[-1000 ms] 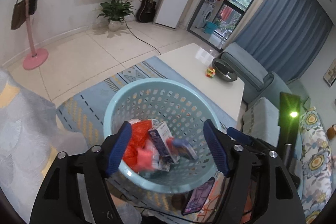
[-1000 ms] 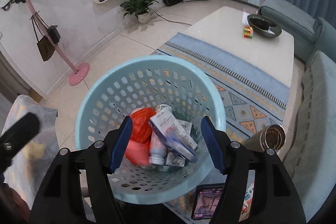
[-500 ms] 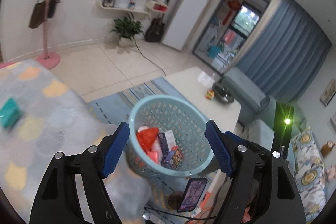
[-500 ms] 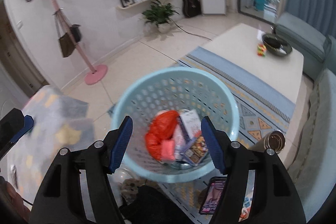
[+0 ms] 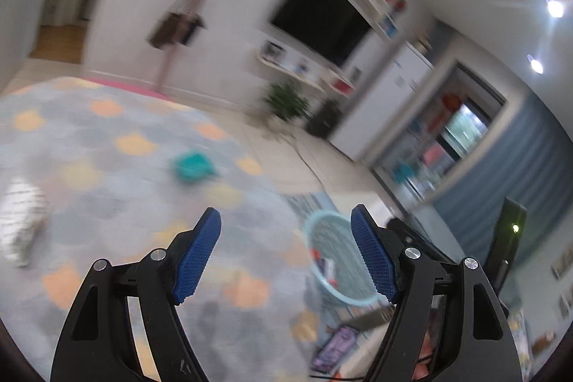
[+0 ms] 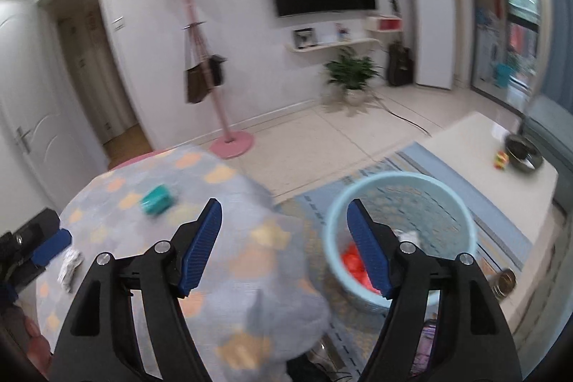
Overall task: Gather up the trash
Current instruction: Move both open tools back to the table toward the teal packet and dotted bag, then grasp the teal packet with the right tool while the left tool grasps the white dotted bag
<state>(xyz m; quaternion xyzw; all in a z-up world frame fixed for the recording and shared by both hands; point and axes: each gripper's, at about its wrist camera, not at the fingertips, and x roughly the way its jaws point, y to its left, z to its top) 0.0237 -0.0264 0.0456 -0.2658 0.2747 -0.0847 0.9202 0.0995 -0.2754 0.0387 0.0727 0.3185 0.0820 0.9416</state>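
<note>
Trash is what must be picked up, and some is seen on the desk with the grey cloth with orange spots (image 6: 222, 249). Nearest, the left gripper (image 5: 286, 253) is seen with its blue fingers (image 5: 197, 256) held wide apart and nothing between them. The right gripper (image 6: 283, 246) has its blue fingers (image 6: 200, 246) opening too, and nothing is held there either.

A crumpled white and grey wrapper (image 5: 21, 221) is seen at the left edge of the desk. It is probably light and soft, and it could be pinched anywhere across its middle. Farther back, a small teal box (image 6: 155, 199) lies on the cloth. It looks light and a bit stiff, so it is best taken by its two flat sides. It could slide on the cloth if pushed.

Beside the desk, on the floor rug, stands the round light blue plastic basket with holes (image 6: 401, 238). Orange and white trash is already inside it.

A second ago both grippers were held right over the basket. Now they have been lifted and swung over to the desk, and the picture is blurred.
</note>
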